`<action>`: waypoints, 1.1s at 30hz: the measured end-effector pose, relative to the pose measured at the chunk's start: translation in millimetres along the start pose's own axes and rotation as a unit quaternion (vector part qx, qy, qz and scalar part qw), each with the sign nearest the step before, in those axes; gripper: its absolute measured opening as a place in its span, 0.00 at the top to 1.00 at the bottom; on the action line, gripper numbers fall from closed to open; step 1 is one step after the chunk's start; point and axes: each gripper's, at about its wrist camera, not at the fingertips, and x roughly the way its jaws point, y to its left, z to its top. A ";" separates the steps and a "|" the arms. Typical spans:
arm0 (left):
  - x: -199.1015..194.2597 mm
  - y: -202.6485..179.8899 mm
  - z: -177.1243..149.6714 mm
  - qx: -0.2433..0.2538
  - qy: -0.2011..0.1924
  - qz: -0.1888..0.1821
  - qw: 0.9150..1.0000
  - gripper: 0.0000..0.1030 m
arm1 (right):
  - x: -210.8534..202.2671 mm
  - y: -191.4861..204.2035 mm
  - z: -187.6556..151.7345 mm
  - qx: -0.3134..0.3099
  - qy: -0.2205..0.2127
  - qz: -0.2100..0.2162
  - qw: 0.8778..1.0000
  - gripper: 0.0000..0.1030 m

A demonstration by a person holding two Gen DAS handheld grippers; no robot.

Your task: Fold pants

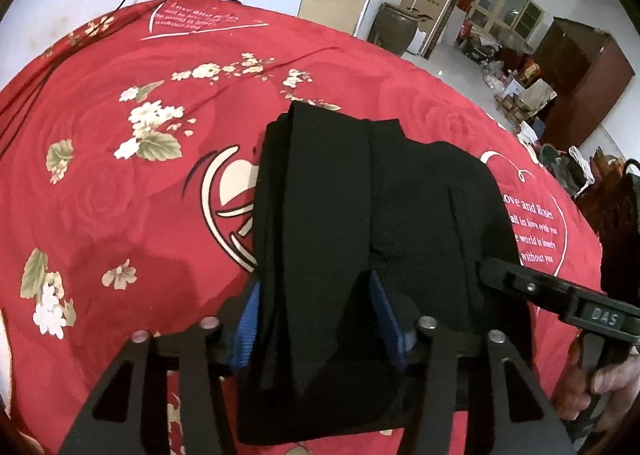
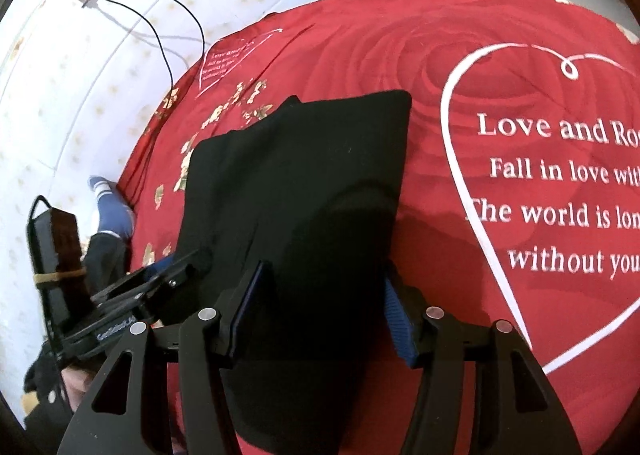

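The black pants (image 1: 372, 195) lie folded into a compact bundle on a red bedspread (image 1: 120, 183) printed with roses, cream flowers and white hearts of lettering. In the left wrist view the bundle's long axis runs straight ahead of the fingers, its near end between them and its far end pointing away toward the far edge of the bed; a long fold runs lengthwise down the bundle, just inside the left-hand pad. The left gripper (image 1: 316, 319) stands moderately open, its blue pads (image 1: 248, 331) set on either side of the near end with cloth filling the gap and touching both pads; whether they press it firmly cannot be told. Beyond its right-hand finger, the right gripper (image 1: 560, 299) comes in from the side, its tip at the edge of the pants. In the right wrist view the pants (image 2: 304, 183) again stretch forward from between the fingers, tilting slightly to the right as they go, with a squared far corner. The right gripper (image 2: 320, 307) is likewise moderately open, the near edge of the cloth lying between its blue pads (image 2: 400, 319) and against the left-hand one. Left of those fingers the left gripper (image 2: 160, 283) touches the same bundle. To the right lies a white heart (image 2: 472, 191) with lettering.
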 end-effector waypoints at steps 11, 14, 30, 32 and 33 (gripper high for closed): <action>-10.4 -13.1 -1.3 0.023 -0.017 0.028 0.999 0.69 | -3.0 -6.8 0.8 0.015 0.001 0.010 1.000 0.73; -14.3 -14.6 -1.3 0.024 -0.021 0.026 0.999 0.73 | -3.6 -8.3 1.9 0.018 0.003 0.014 1.000 0.78; -46.1 -26.7 -13.2 0.019 -0.023 0.003 1.000 0.79 | -48.2 17.7 -14.6 -0.001 -0.016 0.055 0.998 0.83; -48.5 -28.0 -14.1 0.021 -0.023 0.005 1.000 0.79 | -50.8 18.8 -15.6 0.001 -0.017 0.057 0.998 0.83; -49.6 -28.1 -14.4 0.020 -0.023 0.004 1.000 0.79 | -51.2 19.5 -15.9 0.000 -0.017 0.058 0.998 0.83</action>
